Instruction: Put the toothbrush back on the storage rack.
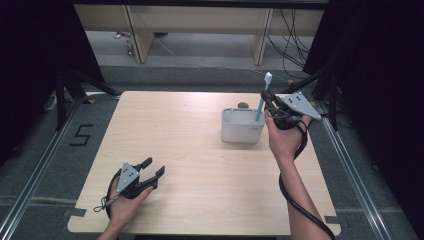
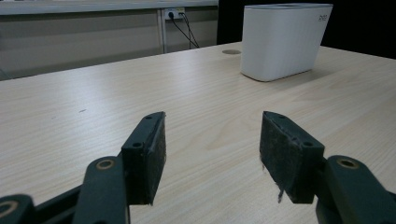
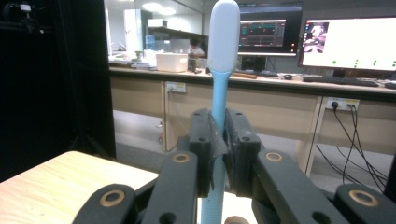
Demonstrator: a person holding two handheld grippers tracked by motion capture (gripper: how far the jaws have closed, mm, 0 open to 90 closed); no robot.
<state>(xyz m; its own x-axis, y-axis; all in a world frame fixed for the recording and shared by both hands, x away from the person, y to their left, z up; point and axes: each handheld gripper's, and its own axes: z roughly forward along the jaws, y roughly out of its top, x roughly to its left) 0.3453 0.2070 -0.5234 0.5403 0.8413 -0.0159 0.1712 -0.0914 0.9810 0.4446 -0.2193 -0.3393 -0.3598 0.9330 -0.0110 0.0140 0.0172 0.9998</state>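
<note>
**Toothbrush upright in my right claw, over the white holder**

My right claw (image 1: 270, 106) is closed tight on the slim light-blue plastic toothbrush with the white head (image 1: 263, 97), its pads pinching the handle partway up. The brush's long axis runs close to vertical, head up, leaning slightly; its lower end reaches down into the far right corner of the white rounded plastic holder box (image 1: 242, 131), which stands on the pale wooden tabletop (image 1: 200, 165) just left of my right hand. Whether the tip touches the box's floor I cannot tell. Any coming move, I judge, runs along that upright axis: straight up or down.

My left claw (image 1: 151, 172) rests low at the near left of the tabletop, well apart from the box (which lies ahead and to its right). Its jaws stand wide open, holding nothing.
</note>
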